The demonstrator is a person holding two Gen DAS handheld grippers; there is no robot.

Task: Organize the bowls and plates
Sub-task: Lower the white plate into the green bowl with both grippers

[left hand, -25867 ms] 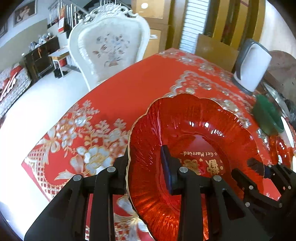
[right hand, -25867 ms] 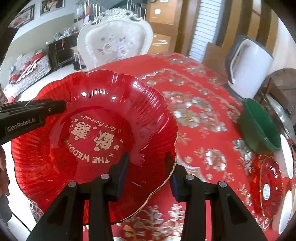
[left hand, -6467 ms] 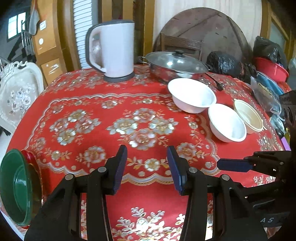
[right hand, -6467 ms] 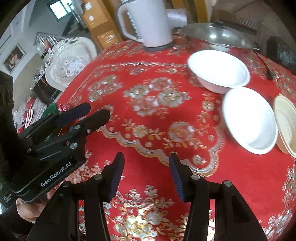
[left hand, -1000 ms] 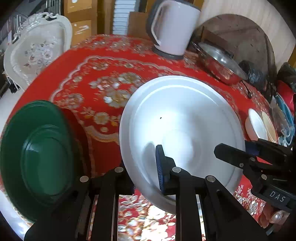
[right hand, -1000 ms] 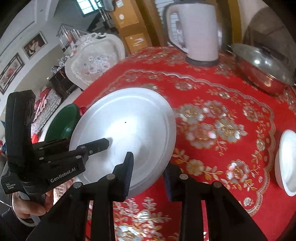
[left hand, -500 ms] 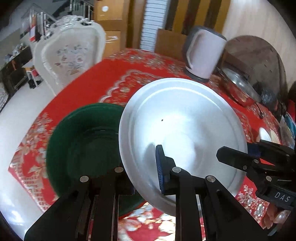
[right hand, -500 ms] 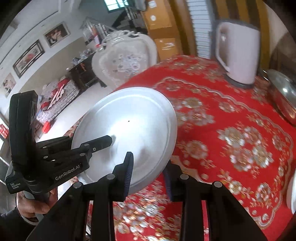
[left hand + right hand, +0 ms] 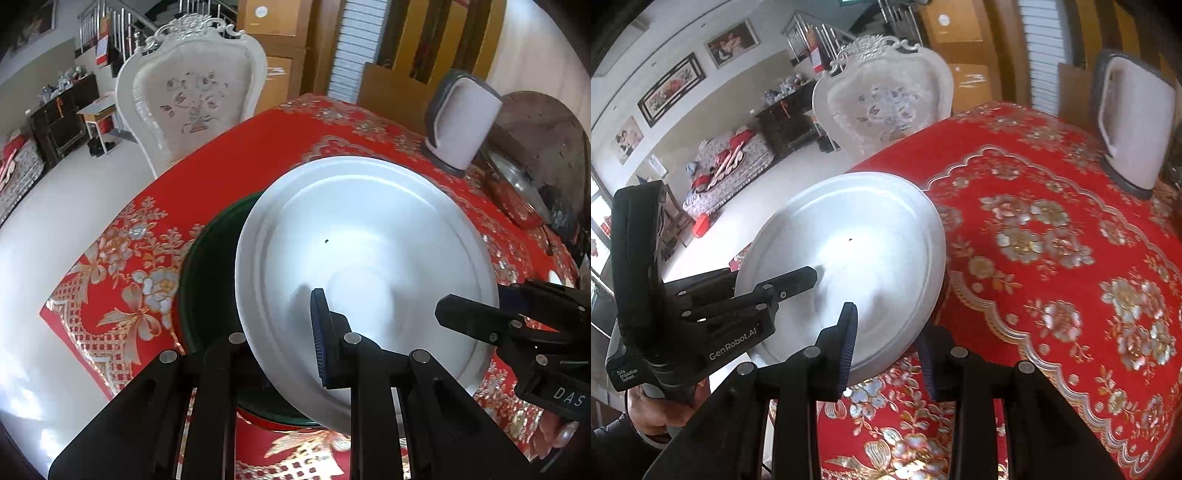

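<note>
- Left wrist view: the left claw [image 9: 284, 332] is clamped on the near rim of a white plate [image 9: 369, 258]; one blue-padded finger [image 9: 318, 332] lies on the plate's upper face and the other is hidden under the rim.
- The white plate is tilted and held above a green bowl [image 9: 207, 288], which it partly covers; I cannot tell whether the two touch.
- The green bowl sits near the corner of the bench [image 9: 229, 173], which is covered in a red cloth with gold and silver flowers.
- At the right edge, the right claw [image 9: 476, 321] grips the plate's far-right rim; its body carries the letters "DAS".
- Farther back on the bench stands a white kettle [image 9: 461, 129] with a grey handle, and a metal pot [image 9: 517, 192] just to its right.
- Beyond the bench corner stands a white carved chair [image 9: 192, 96].
- Right wrist view: the right claw [image 9: 886, 343] is closed on the white plate [image 9: 849, 258], one finger on top and the other under the rim.
- To the left, the left claw [image 9: 775, 280] pinches the opposite rim; its body reads "GenRobot.AI", with a smaller label I can only partly read, "Data ... System".
- The kettle [image 9: 1134, 122] and the chair [image 9: 886, 103] stand beyond.
</note>
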